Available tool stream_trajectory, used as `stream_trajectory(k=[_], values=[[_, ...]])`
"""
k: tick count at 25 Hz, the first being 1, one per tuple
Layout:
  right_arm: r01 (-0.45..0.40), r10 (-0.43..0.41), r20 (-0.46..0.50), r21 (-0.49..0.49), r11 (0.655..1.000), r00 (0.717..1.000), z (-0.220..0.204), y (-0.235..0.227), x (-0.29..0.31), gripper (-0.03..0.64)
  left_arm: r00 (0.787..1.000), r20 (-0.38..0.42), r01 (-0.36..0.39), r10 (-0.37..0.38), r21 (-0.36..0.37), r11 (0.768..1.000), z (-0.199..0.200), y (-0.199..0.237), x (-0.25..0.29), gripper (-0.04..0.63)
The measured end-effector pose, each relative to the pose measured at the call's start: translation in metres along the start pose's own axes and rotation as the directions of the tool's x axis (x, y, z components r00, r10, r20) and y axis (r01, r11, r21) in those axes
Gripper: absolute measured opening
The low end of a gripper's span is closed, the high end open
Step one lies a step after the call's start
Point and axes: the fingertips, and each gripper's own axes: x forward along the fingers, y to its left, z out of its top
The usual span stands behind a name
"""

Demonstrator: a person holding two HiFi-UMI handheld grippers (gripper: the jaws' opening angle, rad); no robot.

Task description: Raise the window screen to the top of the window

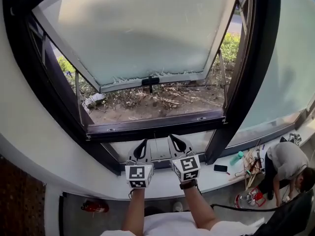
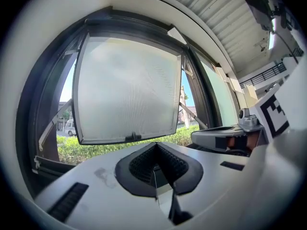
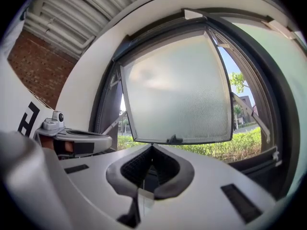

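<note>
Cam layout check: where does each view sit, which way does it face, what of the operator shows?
Head view: on the person's head, looking steeply down at the tilted-open window panel; shows both forearms, left tongs and right tongs.
Left gripper view: rides the left tongs, faces level at the panel; own shut jaws below, right tongs at right.
Right gripper view: rides the right tongs, same facing; own shut jaws below, left tongs at left.
Shared: all three show the panel and its black handle.
</note>
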Motion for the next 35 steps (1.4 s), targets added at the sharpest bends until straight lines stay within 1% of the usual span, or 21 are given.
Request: stream_trajectory(k=[1, 3, 4, 6, 10, 12, 14, 16, 18, 20, 22, 24, 25, 28, 29, 30, 31, 32, 35], values=[[0.000, 0.000, -0.014, 0.002, 1.000, 1.000, -0.005, -0.004, 0.003, 0.002, 0.999, -0.025, 0.020, -0.020, -0.004, 1.000, -0.007, -0.003, 0.005, 0.000], [0.000, -0.001, -0.019, -0.026, 1.000, 1.000, -0.007, -0.006, 0.008, 0.002, 0.995, -0.066, 0.075, -0.076, -0.008, 0.997, -0.017, -0.010, 0.017, 0.000], [0.002, -0.002, -0.012, -0.041, 0.999, 1.000, -0.004, -0.007, 0.011, 0.002, 0.992, -0.078, 0.095, -0.095, -0.002, 0.995, -0.020, -0.012, 0.022, 0.000], [0.010, -0.010, 0.000, -0.042, 0.999, 1.000, -0.002, -0.012, 0.016, 0.002, 0.989, -0.096, 0.113, -0.110, 0.029, 0.993, -0.022, -0.015, 0.029, 0.000], [0.029, -0.030, -0.006, -0.036, 0.999, 1.000, -0.006, -0.020, 0.028, 0.001, 0.986, -0.125, 0.128, -0.114, 0.108, 0.986, -0.025, -0.007, 0.043, 0.000], [0.046, -0.047, -0.014, -0.029, 0.998, 0.999, -0.010, -0.024, 0.033, 0.001, 0.980, -0.156, 0.144, -0.121, 0.145, 0.979, -0.032, 0.000, 0.050, 0.000], [0.061, -0.061, -0.019, -0.026, 0.998, 0.998, -0.013, -0.026, 0.038, 0.002, 0.971, -0.204, 0.167, -0.127, 0.193, 0.967, -0.043, 0.006, 0.053, 0.000], [0.070, -0.071, -0.030, -0.030, 0.997, 0.997, -0.018, -0.024, 0.042, 0.002, 0.961, -0.257, 0.180, -0.107, 0.279, 0.943, -0.056, 0.013, 0.053, 0.002], [0.078, -0.080, -0.046, -0.029, 0.996, 0.996, -0.024, -0.022, 0.046, 0.002, 0.956, -0.280, 0.190, -0.083, 0.379, 0.906, -0.061, 0.019, 0.054, 0.003], [0.086, -0.088, -0.061, -0.028, 0.996, 0.994, -0.030, -0.021, 0.049, 0.002, 0.954, -0.290, 0.210, -0.077, 0.460, 0.863, -0.063, 0.021, 0.057, 0.023], [0.093, -0.095, -0.075, -0.028, 0.995, 0.993, -0.037, -0.019, 0.053, 0.002, 0.945, -0.316, 0.246, -0.081, 0.527, 0.814, -0.070, 0.022, 0.059, 0.056], [0.101, -0.103, -0.092, -0.026, 0.995, 0.990, -0.045, -0.016, 0.054, 0.002, 0.933, -0.351, 0.286, -0.080, 0.587, 0.758, -0.081, 0.022, 0.062, 0.091], [0.107, -0.109, -0.099, -0.025, 0.994, 0.989, -0.048, -0.016, 0.054, 0.002, 0.926, -0.371, 0.307, -0.076, 0.618, 0.723, -0.087, 0.023, 0.063, 0.105], [0.132, -0.133, -0.124, -0.018, 0.991, 0.983, -0.061, -0.017, 0.053, 0.002, 0.905, -0.423, 0.367, -0.050, 0.714, 0.595, -0.101, 0.024, 0.066, 0.155], [0.142, -0.143, -0.136, -0.016, 0.990, 0.980, -0.067, -0.019, 0.052, 0.002, 0.900, -0.435, 0.381, -0.043, 0.733, 0.563, -0.105, 0.025, 0.067, 0.166], [0.150, -0.151, -0.149, -0.015, 0.989, 0.977, -0.073, -0.020, 0.051, 0.002, 0.895, -0.445, 0.393, -0.039, 0.744, 0.541, -0.109, 0.025, 0.069, 0.172], [0.155, -0.156, -0.163, -0.017, 0.988, 0.974, -0.080, -0.021, 0.051, 0.002, 0.890, -0.454, 0.404, -0.039, 0.748, 0.526, -0.112, 0.025, 0.071, 0.173], [0.157, -0.159, -0.179, -0.023, 0.987, 0.971, -0.088, -0.022, 0.050, 0.002, 0.886, -0.462, 0.414, -0.040, 0.749, 0.517, -0.116, 0.026, 0.072, 0.173], [0.149, -0.153, -0.240, -0.035, 0.988, 0.959, -0.116, -0.023, 0.048, 0.002, 0.876, -0.481, 0.432, -0.038, 0.748, 0.504, -0.123, 0.028, 0.074, 0.173]])
